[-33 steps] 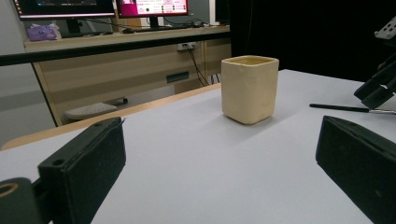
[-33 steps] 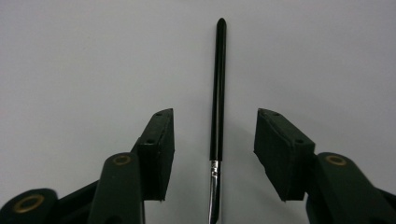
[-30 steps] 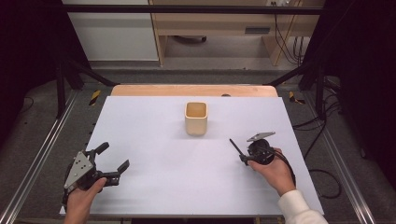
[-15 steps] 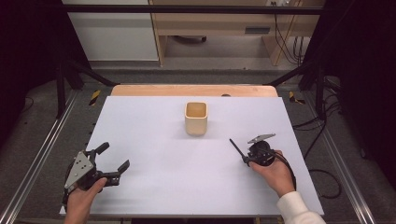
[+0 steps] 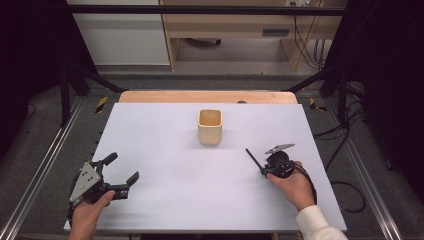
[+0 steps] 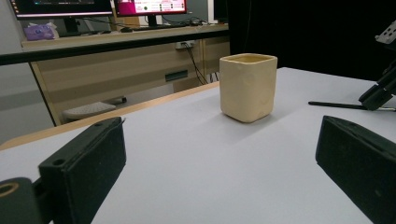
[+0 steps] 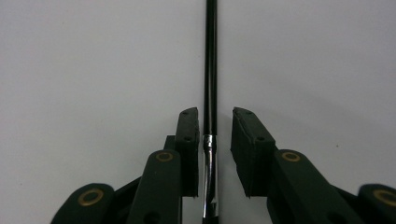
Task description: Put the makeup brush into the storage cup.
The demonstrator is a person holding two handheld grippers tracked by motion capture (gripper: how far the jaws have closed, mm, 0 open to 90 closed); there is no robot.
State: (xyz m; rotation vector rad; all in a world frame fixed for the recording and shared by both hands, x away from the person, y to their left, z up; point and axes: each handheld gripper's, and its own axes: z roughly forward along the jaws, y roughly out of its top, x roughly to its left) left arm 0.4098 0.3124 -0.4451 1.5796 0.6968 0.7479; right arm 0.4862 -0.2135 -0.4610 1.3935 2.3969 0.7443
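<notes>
— Black, that thin rod (image 7: 210, 70)?
— Yes, lower right of the high view, between the right gripper (image 7: 214, 135)'s closing jaws; a gap remained on one side.
— And the left gripper (image 5: 120, 172)?
— Wide open, lower left, well apart from the beige cup (image 5: 210, 126).

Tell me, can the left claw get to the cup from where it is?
Probably yes. The left claw sits open near the table's front left corner, and the cup stands upright farther back in the middle. Only bare white tabletop lies between them. The right claw and its black stick stay off to the side.
</notes>
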